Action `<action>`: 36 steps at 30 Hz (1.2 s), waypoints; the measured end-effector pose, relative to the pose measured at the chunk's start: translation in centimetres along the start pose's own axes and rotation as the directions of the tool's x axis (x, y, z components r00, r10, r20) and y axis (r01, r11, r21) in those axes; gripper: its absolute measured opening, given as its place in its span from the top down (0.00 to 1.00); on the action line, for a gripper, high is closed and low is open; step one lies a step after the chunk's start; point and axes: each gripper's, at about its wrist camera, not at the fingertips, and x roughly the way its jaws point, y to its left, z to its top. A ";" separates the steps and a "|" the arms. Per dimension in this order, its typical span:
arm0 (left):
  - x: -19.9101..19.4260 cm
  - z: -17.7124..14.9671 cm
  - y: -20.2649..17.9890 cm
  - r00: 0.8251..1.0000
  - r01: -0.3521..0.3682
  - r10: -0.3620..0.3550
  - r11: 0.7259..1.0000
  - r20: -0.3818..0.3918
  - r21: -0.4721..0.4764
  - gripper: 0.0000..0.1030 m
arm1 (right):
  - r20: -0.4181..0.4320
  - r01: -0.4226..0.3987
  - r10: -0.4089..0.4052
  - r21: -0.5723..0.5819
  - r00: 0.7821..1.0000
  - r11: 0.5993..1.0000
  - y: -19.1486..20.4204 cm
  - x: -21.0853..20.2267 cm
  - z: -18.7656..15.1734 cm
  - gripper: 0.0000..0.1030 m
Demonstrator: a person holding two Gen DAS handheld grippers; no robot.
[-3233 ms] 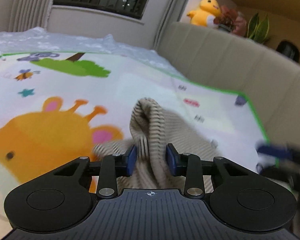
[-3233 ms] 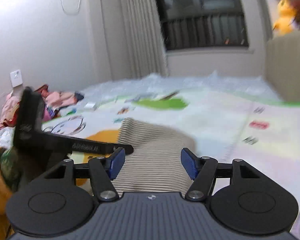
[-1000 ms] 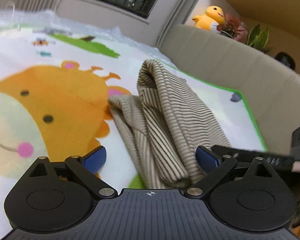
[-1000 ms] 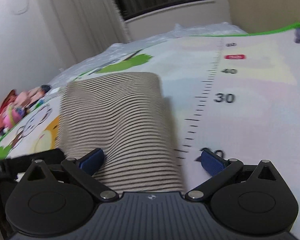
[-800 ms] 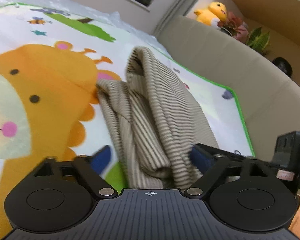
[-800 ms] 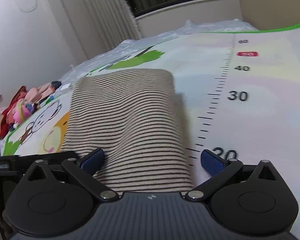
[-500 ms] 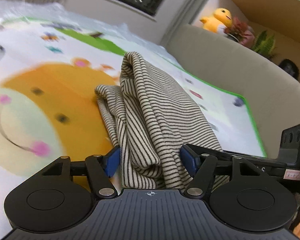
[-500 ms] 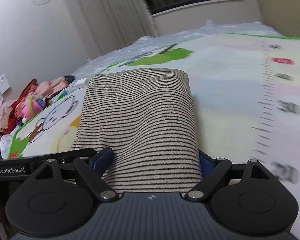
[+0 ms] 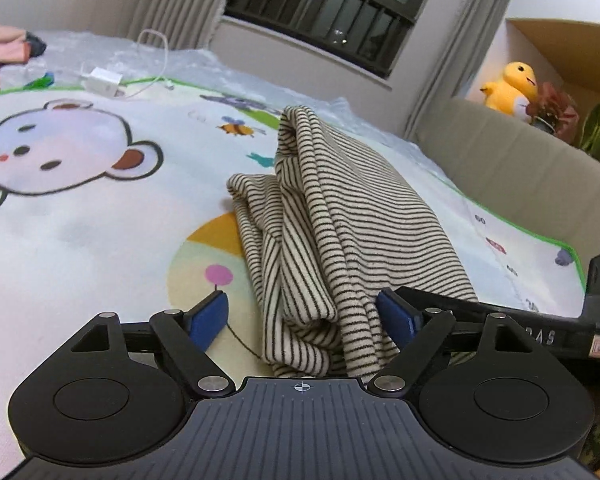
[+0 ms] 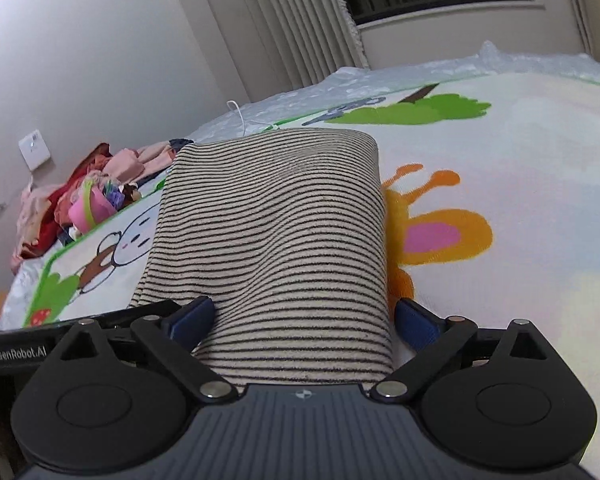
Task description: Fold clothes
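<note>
Left gripper (image 9: 302, 314) jaws spread wide, the folded striped garment (image 9: 340, 216) bunched between them, its near end closer to the right pad with clear space at the left pad. Right gripper (image 10: 302, 322) jaws also wide apart, straddling the striped garment's near end, which runs forward from between the pads across the cartoon play mat (image 10: 500, 184). Neither pair grips the cloth; the right gripper's black body sits just right of the left jaws.

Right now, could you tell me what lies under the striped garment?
The striped garment lies on the cartoon play mat; an orange and pink print shows beside it. Whatever is printed beneath stays covered.
</note>
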 end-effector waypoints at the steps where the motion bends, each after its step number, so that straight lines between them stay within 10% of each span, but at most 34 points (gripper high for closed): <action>1: -0.1 0.0 0.0 1.000 0.001 -0.001 1.000 0.000 -0.002 0.16 | 0.002 0.003 -0.003 -0.004 1.000 1.000 0.2 0.1 0.0 0.05; 19: -2.9 -3.4 -3.4 0.990 -0.139 0.137 0.989 0.027 0.051 0.02 | 0.073 0.080 -0.083 0.047 0.994 0.996 -0.3 -5.5 -3.0 0.00; 28: -5.3 -7.7 -9.2 0.930 -0.364 0.368 0.911 0.016 0.192 0.00 | 0.018 0.162 -0.161 -0.038 0.987 0.986 1.0 -10.5 -6.7 0.00; 36: -7.3 -10.0 -9.5 0.908 -0.419 0.410 0.898 0.090 0.136 0.00 | 0.044 0.138 -0.136 -0.035 0.990 0.990 0.6 -13.0 -8.3 0.00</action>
